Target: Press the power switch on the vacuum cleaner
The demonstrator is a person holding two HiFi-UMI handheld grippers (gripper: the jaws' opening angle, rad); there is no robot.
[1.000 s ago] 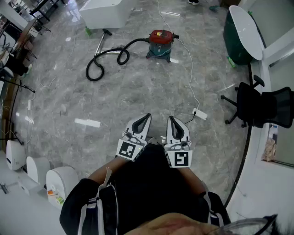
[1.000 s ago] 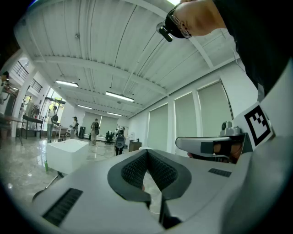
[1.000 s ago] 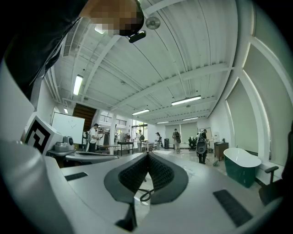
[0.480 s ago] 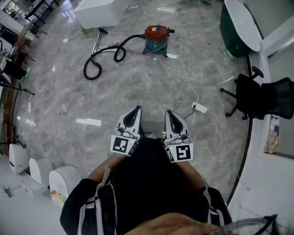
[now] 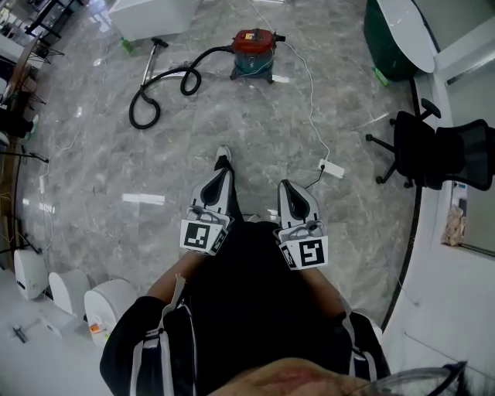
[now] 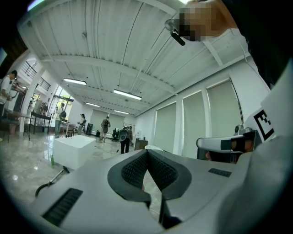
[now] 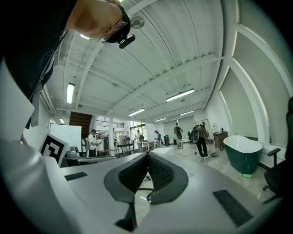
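Note:
A red and teal canister vacuum cleaner point(image 5: 253, 50) stands on the grey marble floor far ahead in the head view. Its black hose point(image 5: 166, 89) coils to the left and ends in a metal wand point(image 5: 148, 64). My left gripper point(image 5: 219, 177) and right gripper point(image 5: 291, 195) are held close to my body, well short of the vacuum. Both are shut with nothing between the jaws, as the left gripper point(image 6: 147, 151) and right gripper point(image 7: 148, 154) show in their own views. The power switch is too small to make out.
A white cable runs from the vacuum to a power strip point(image 5: 332, 168) on the floor. A black office chair point(image 5: 433, 155) and a green tub point(image 5: 398, 31) stand at the right, a white block point(image 5: 151, 15) at the top left, white units point(image 5: 50, 286) at the lower left. People stand far off.
The person has walked forward, and a foot now shows ahead of the left gripper. The vacuum has shifted up and left in the head view. Both grippers stay shut.

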